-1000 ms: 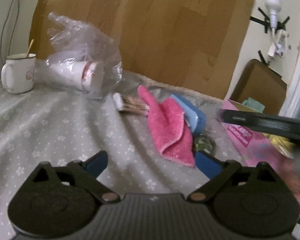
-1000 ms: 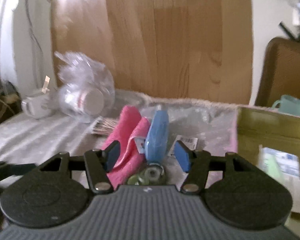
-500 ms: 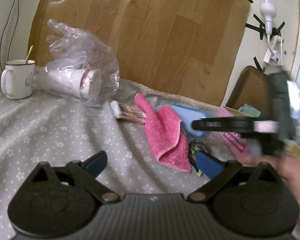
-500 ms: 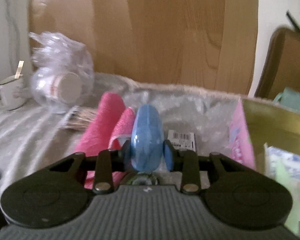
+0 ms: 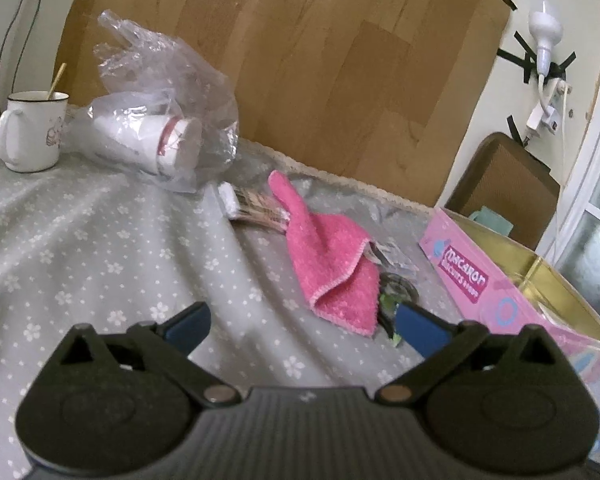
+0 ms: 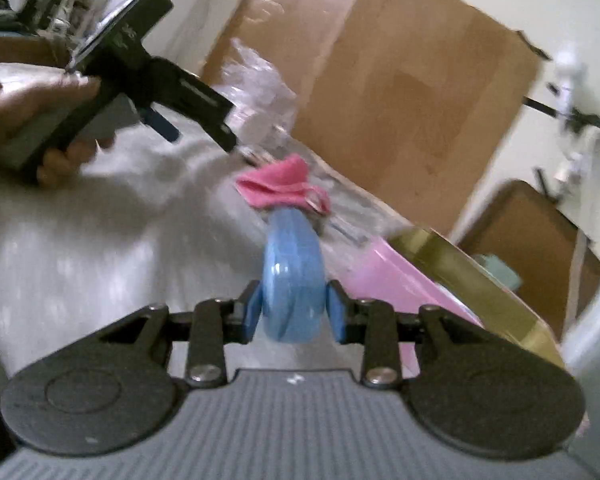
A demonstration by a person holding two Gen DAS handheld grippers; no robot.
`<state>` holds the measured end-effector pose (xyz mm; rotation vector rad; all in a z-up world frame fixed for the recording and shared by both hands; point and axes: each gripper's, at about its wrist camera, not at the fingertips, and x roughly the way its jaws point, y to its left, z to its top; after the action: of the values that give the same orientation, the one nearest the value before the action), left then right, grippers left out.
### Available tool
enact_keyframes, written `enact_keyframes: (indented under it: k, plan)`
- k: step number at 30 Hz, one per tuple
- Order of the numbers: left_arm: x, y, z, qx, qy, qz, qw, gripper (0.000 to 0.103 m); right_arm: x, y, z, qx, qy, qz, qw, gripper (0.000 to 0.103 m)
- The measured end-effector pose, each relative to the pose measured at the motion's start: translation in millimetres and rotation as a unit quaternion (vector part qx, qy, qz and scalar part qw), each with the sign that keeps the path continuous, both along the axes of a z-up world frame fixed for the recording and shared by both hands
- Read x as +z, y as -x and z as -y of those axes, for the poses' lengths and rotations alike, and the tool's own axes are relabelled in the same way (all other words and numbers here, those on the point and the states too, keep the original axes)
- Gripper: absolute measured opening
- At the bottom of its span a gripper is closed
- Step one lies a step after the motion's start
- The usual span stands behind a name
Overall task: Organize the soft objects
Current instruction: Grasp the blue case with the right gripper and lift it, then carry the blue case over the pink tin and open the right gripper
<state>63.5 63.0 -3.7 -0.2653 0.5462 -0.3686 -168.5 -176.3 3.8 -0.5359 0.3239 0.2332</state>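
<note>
1. While the right claw (image 6: 293, 312) presses its blue pads against both sides of a soft blue sponge (image 6: 292, 276), its jaws are easing open a little; the sponge stands on edge between them, lifted above the cloth-covered worktop (image 6: 100, 248).
2. Just right of the held sponge lies a pink box (image 6: 396, 276) with a gold inside, its open top facing up.
3. Beyond the sponge, a pink towel (image 6: 284, 188) lies crumpled on the worktop.
4. At the left of the right wrist view, a hand (image 6: 32, 116) holds the left claw (image 6: 192, 132) above the cloth.
5. From the left wrist view, the left claw (image 5: 300, 326) stands wide, still opening, with nothing between its fingers.
6. Ahead of it the pink towel (image 5: 328, 264) lies folded on the flowered cloth (image 5: 100, 248), left of the pink box (image 5: 480, 284).
7. Far left stands a white mug (image 5: 32, 136), beside a clear plastic bag (image 5: 160, 120) holding paper cups.
</note>
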Motion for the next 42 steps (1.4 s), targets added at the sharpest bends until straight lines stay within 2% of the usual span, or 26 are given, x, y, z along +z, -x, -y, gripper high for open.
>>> enact_keyframes:
  k: [5,8,12,13,16,20,26,29,30,34,37,39,42]
  plan:
    - [-1.6,-0.4,0.9,0.002,-0.005,-0.014,0.9999,0.102,10.1,6.0,41.2,-0.045,-0.113,-0.015,0.992,0.05]
    - [-2.9,0.2,1.3,0.005,-0.01,-0.023,0.9997,0.102,9.5,2.9,50.3,-0.056,-0.162,-0.017,0.985,0.051]
    - [-4.4,2.9,4.2,0.007,-0.019,-0.034,0.9992,0.102,6.4,-2.7,47.8,-0.057,-0.186,-0.016,0.981,0.052]
    - [-4.7,3.8,4.8,0.007,-0.02,-0.034,0.9992,0.102,6.6,-3.0,47.6,-0.056,-0.192,-0.017,0.98,0.054]
    - [-4.6,5.7,7.5,0.007,-0.027,-0.033,0.9991,0.102,7.6,-11.8,51.4,-0.056,-0.219,-0.021,0.974,0.07]
    - [-4.8,5.4,7.4,0.008,-0.024,-0.033,0.9991,0.102,12.0,-31.3,51.6,-0.053,-0.262,-0.046,0.963,0.075]
    - [-5.1,5.6,0.4,0.007,-0.002,-0.032,0.9995,0.102,3.9,-54.8,38.0,-0.045,-0.257,-0.083,0.962,0.072]
    - [-5.0,5.1,-1.5,0.003,0.004,-0.032,0.9995,0.102,0.7,-57.2,31.6,-0.028,-0.245,-0.096,0.964,0.053]
    - [-4.9,5.2,-2.0,0.001,0.006,-0.031,0.9995,0.102,0.8,-55.1,27.6,-0.019,-0.236,-0.095,0.967,0.051]
    - [-4.7,6.2,-4.0,-0.004,0.013,-0.027,0.9995,0.102,2.7,-37.4,10.9,0.037,-0.207,-0.083,0.974,0.054]
    - [-4.6,6.4,-4.9,-0.009,0.019,-0.026,0.9994,0.102,6.0,-25.3,4.4,0.083,-0.206,-0.1,0.97,0.056]
    - [-4.6,6.0,-4.9,-0.013,0.023,-0.026,0.9993,0.102,8.6,-15.9,2.6,0.092,-0.207,-0.102,0.969,0.056]
    - [-4.7,4.5,-4.4,-0.024,0.027,-0.034,0.9988,0.102,14.6,-1.0,12.0,0.074,-0.223,-0.087,0.968,0.059]
